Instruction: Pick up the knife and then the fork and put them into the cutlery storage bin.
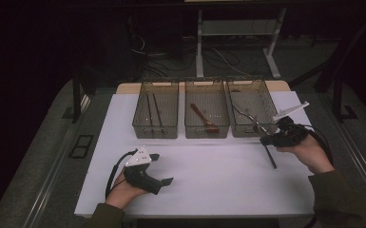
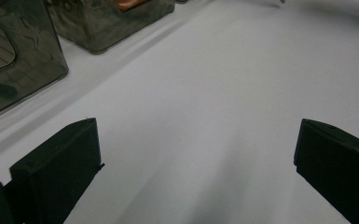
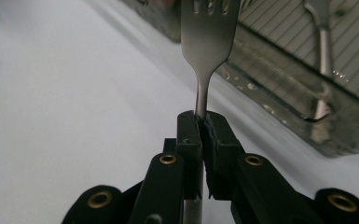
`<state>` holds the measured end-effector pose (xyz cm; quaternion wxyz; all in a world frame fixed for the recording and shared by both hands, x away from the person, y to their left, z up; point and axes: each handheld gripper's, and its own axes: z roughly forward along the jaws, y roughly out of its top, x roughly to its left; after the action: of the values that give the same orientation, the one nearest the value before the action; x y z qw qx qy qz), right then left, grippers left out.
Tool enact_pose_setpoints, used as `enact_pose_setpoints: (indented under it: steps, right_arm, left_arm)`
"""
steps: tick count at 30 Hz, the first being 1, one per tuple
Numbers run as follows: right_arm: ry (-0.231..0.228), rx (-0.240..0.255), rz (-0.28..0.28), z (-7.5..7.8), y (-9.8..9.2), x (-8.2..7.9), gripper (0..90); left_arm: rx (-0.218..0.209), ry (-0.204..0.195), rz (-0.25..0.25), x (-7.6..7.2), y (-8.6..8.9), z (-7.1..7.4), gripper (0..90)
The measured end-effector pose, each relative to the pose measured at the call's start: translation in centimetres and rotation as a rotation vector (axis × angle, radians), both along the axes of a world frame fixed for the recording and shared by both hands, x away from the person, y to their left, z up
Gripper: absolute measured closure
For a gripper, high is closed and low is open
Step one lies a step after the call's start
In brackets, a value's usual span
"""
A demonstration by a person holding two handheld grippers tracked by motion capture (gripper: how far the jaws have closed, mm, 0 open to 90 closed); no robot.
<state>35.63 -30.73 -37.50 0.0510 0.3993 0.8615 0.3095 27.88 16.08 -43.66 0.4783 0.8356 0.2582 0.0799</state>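
There, the right gripper [image 3: 200, 123] pinched a silver metal fork [image 3: 208, 42] by its neck, just before the right-hand smoked plastic bin [image 1: 248, 107] holding another fork [image 3: 324, 56]. The left gripper [image 1: 164, 168] rested wide open on the white table [image 1: 209, 166], empty.

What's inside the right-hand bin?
The right-hand bin holds at least one fork on its ribbed floor. The held fork and right gripper cover its near corner.

Front half of white table [image 1: 209, 175] open, room to pass between both hands. Three bins [image 1: 207, 114] wall off the far edge. Fork [image 3: 208, 42] juts toward right bin [image 1: 251, 113] wall.
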Motion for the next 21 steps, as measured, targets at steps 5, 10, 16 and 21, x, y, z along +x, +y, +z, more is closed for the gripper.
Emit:
enact_pose_setpoints:
  steps: [5,10,16,21]
  right_arm:
    - [-0.039,0.046,-0.049,0.6,-0.8,0.1,84.1]
    - [-0.067,0.085,-0.072,1.0,-1.3,0.1,84.1]
    - [-0.101,0.122,-0.103,1.5,-2.1,0.2,84.1]
    - [-0.126,0.158,-0.118,1.9,-2.5,0.3,84.1]
  left_arm:
    - [-0.001,-0.001,0.001,0.0,0.0,0.0,0.0]
    - [0.001,0.001,0.001,0.0,0.0,0.0,0.0]
    - [-0.001,0.001,0.005,0.0,0.1,0.0,0.0]
    - [0.003,0.002,0.004,0.0,0.0,-0.1,0.0]
